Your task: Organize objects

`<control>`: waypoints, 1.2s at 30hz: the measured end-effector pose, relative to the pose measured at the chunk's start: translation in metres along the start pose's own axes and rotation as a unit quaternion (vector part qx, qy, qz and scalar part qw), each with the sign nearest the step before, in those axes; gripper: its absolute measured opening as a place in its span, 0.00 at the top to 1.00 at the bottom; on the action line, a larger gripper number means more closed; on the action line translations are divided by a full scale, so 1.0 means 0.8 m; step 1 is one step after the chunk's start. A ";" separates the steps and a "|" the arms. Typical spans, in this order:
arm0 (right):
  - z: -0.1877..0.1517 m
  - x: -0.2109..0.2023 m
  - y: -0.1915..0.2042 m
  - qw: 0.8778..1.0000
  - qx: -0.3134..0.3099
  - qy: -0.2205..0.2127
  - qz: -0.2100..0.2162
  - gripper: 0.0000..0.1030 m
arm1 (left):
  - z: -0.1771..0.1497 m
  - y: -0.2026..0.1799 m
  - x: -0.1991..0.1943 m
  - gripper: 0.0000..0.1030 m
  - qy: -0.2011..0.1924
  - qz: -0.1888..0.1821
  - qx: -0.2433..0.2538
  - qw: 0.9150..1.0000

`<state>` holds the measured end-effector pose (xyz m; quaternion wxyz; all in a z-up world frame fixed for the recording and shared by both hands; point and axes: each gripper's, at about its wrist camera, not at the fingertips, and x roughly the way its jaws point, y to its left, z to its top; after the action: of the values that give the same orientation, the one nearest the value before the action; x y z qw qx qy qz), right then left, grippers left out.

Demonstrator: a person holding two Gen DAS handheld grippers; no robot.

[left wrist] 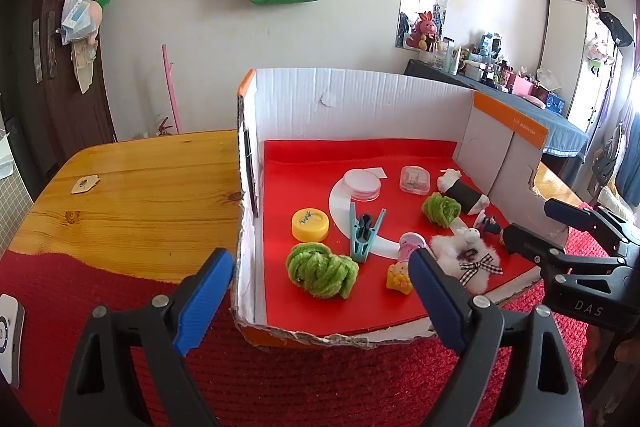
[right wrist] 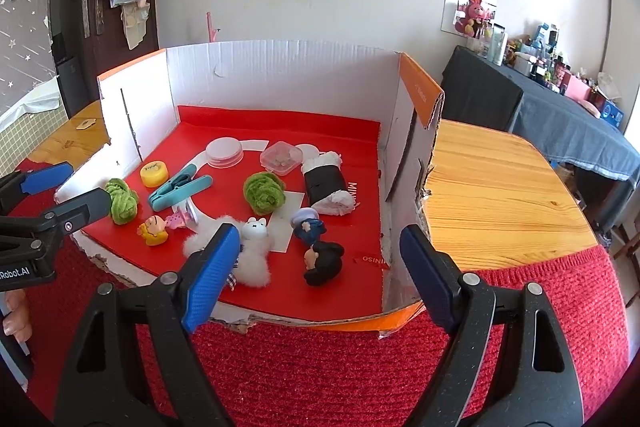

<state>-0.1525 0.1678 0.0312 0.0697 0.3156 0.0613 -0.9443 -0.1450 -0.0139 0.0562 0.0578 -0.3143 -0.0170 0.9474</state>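
Cloth [left wrist: 280, 379], red, covers wooden table [left wrist: 140, 187]; each hand-held gripper spread, empty.

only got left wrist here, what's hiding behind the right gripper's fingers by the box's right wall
Observer: Two small figurines: a blue-capped figurine and, nearer the front edge, a black-haired figurine.
Operator: right gripper pinching either one
Observer: No. The right gripper has its jaws open, with nothing pressed between the pads.
Operator: what's past that right wall
Observer: The wooden table, with a red knitted mat over its near edge.
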 end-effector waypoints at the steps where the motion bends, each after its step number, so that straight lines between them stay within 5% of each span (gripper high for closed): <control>1: 0.000 0.000 0.000 1.000 -0.001 0.000 -0.001 0.20 | 0.000 0.000 0.000 0.12 0.001 0.000 0.000 1.000; 36: 0.000 0.000 0.000 1.000 -0.002 0.001 -0.003 0.19 | -0.001 0.000 0.002 0.11 0.000 -0.003 -0.001 1.000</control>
<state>-0.1522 0.1682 0.0310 0.0679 0.3163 0.0642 -0.9441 -0.1454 -0.0137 0.0546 0.0600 -0.3148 -0.0186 0.9471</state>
